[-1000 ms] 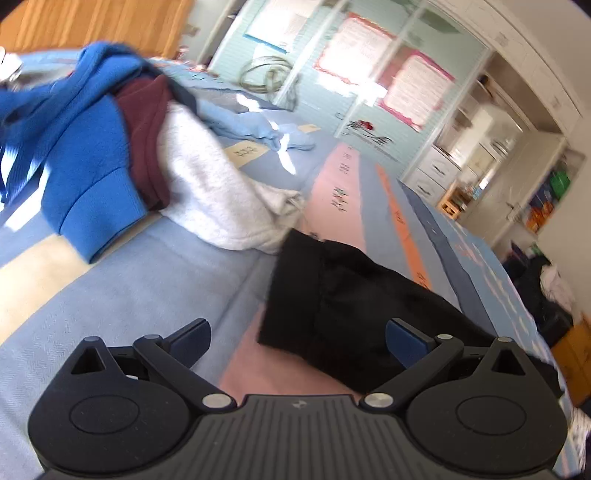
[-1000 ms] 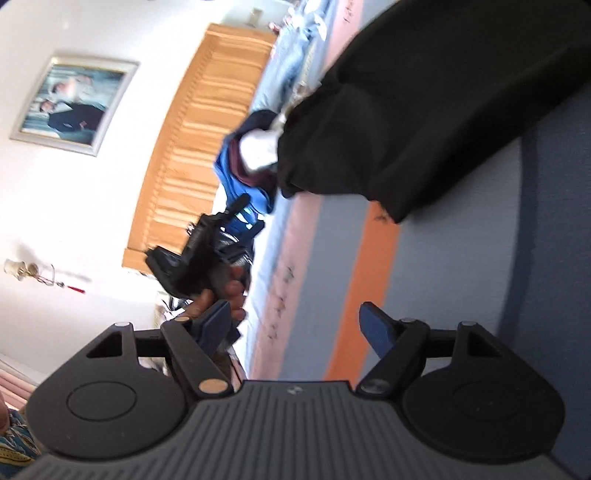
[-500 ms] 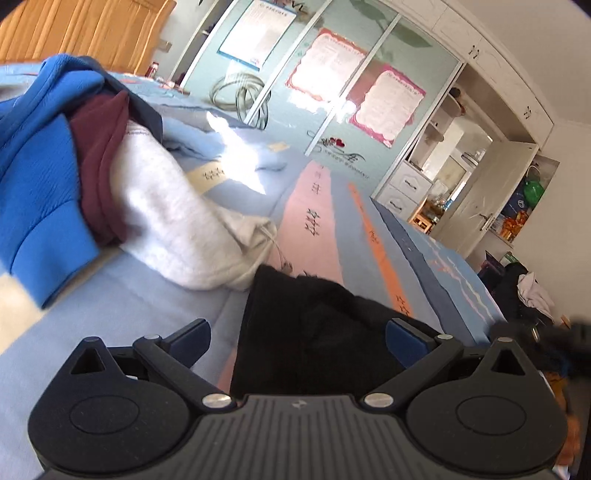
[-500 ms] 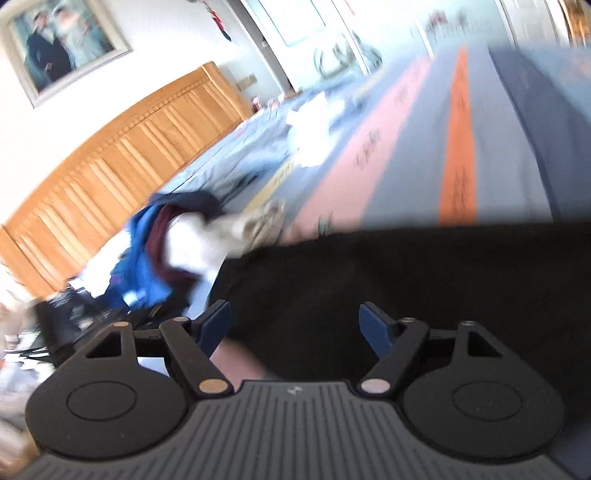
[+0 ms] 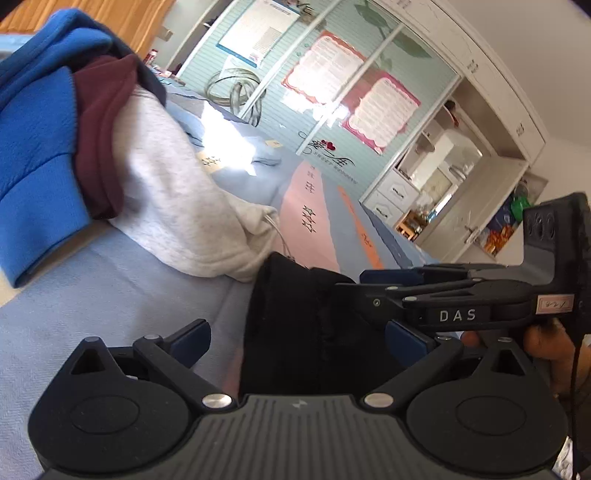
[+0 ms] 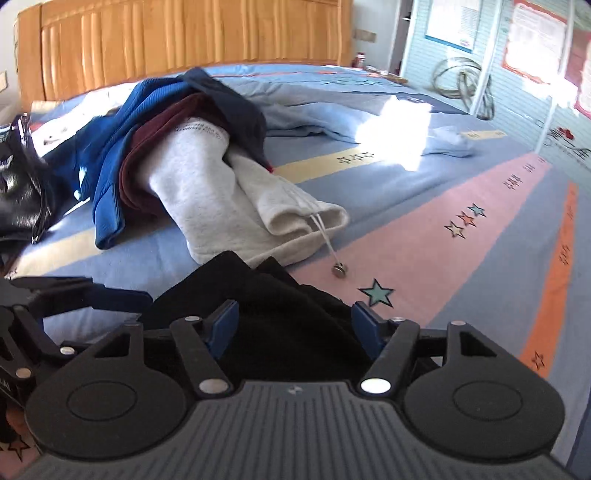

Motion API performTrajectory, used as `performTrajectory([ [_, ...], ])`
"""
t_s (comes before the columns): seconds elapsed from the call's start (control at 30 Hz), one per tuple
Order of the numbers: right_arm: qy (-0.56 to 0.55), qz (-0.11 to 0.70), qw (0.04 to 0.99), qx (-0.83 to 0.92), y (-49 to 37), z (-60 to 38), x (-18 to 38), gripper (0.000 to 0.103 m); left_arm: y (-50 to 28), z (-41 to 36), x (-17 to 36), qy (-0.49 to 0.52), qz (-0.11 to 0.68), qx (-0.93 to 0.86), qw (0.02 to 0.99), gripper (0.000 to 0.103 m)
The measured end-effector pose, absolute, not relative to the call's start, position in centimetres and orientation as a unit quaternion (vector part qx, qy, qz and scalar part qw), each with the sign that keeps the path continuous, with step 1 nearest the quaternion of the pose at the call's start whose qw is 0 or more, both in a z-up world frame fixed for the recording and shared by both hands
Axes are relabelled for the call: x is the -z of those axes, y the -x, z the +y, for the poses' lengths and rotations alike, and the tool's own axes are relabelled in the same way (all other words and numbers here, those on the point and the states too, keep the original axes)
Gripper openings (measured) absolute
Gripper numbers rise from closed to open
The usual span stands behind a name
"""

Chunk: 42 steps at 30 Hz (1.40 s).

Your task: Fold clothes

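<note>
I have both tongs brought in over the black garment (image 6: 258, 295), which lies bunched on the bed (image 6: 461, 236) just in front of the grey sweatpants (image 6: 221, 206). My right tongs (image 6: 293, 328) straddle the raised fold of black cloth, blue pads either side of it, and the jaws are closing; the pads do not look pressed into the fabric yet, so I judge nothing is gripped. My left tongs (image 5: 295, 341) stand wide, with the near edge of the same garment (image 5: 295, 325) between the fingers but untouched by them. I read this as taking one end of the garment at two points, so it can be lifted and laid flat for folding.

The grey sweatpants lie touching the far edge of the black garment, their drawstring (image 6: 327, 240) trailing onto the pink stripe beside it. Beyond the sweatpants sit a maroon garment (image 6: 147, 147) and a blue sweater (image 6: 110, 140) in one heap, and past the heap a wooden headboard (image 6: 184, 33). The sweatpants are what could get in the way: a careless pull on the black cloth might drag them along. My two tongs are also close together over the garment, the right one crossing in front of my left fingers (image 5: 402, 338).
</note>
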State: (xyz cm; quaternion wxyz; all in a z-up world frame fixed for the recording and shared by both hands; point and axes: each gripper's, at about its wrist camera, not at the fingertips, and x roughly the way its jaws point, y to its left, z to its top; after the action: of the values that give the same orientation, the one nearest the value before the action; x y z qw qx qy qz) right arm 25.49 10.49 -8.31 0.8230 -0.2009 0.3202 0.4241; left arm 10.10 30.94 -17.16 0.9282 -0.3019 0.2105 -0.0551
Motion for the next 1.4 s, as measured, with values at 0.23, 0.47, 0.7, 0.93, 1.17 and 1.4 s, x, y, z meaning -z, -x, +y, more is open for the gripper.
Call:
performTrajectory([
  [0.23, 0.225, 0.348, 0.8, -0.433, -26.9, 13.1, 9.9, 0.052, -9.3, 31.9, 17.2, 0.319, 0.191, 0.054, 0.927, 0.101],
  [0.47, 0.201, 0.373, 0.802, -0.421, -27.4, 12.9, 10.6, 0.016, -9.8, 31.8, 17.2, 0.322, 0.19, 0.056, 0.926, 0.102],
  [0.7, 0.108, 0.37, 0.846, -0.367, -26.8, 10.9, 10.6, 0.005, -9.9, 31.8, 17.1, 0.323, 0.186, 0.057, 0.926, 0.102],
  [0.93, 0.144, 0.333, 0.877, -0.314, -26.2, 11.1, 10.1, 0.005, -9.8, 31.6, 17.2, 0.314, 0.188, 0.062, 0.928, 0.102],
  [1.17, 0.105, 0.365, 0.869, -0.318, -27.4, 11.1, 11.5, 0.013, -9.9, 32.2, 17.5, 0.332, 0.188, 0.06, 0.922, 0.102],
  [1.4, -0.173, 0.376, 0.845, -0.337, -25.2, 0.3, 6.6, 0.02, -9.1, 31.7, 15.8, 0.329, 0.169, 0.068, 0.927, 0.102],
])
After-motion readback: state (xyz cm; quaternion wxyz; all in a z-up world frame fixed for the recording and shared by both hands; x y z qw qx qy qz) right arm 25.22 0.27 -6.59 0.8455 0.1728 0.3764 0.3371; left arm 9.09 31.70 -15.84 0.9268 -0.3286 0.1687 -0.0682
